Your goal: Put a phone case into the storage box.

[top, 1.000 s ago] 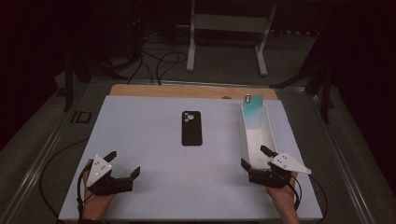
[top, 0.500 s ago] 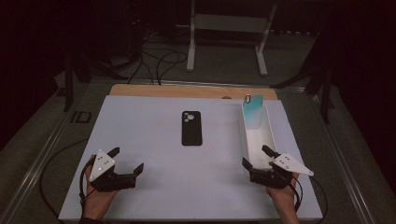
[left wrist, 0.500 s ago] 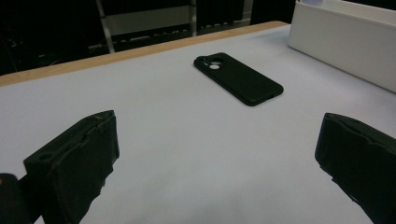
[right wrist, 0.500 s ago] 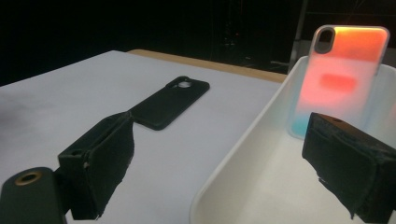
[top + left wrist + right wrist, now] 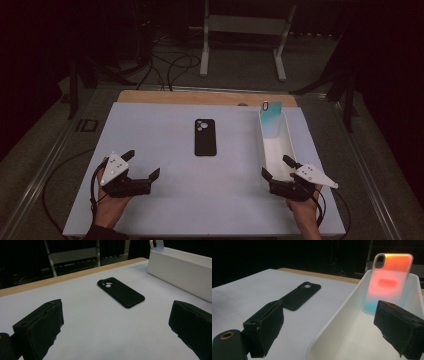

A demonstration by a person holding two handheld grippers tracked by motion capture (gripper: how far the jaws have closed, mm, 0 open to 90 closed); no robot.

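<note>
A black phone case (image 5: pixel 205 137) (image 5: pixel 121 292) (image 5: pixel 300 295) lies flat, back up, in the middle of the white mat (image 5: pixel 165 200). A translucent orange-to-teal phone case (image 5: pixel 270 119) (image 5: pixel 390 283) leans upright against the far end of a long white tray (image 5: pixel 288 146) (image 5: pixel 182 272) (image 5: pixel 337 325). My left gripper (image 5: pixel 144 164) (image 5: pixel 116 330) rests near the mat's front left, open and holding nothing. At the tray's near end my right gripper (image 5: pixel 276 167) (image 5: pixel 329 332) is open and holds nothing, its jaws either side of the tray's near left wall.
A wooden strip (image 5: pixel 200 97) runs along the mat's far edge. Beyond the table stand a metal frame (image 5: pixel 245 35) and cables (image 5: pixel 170 60) on the dark floor. A rail (image 5: pixel 40 170) borders the table's left side.
The left gripper has shifted slightly to the right and forward. The right gripper has barely moved.
</note>
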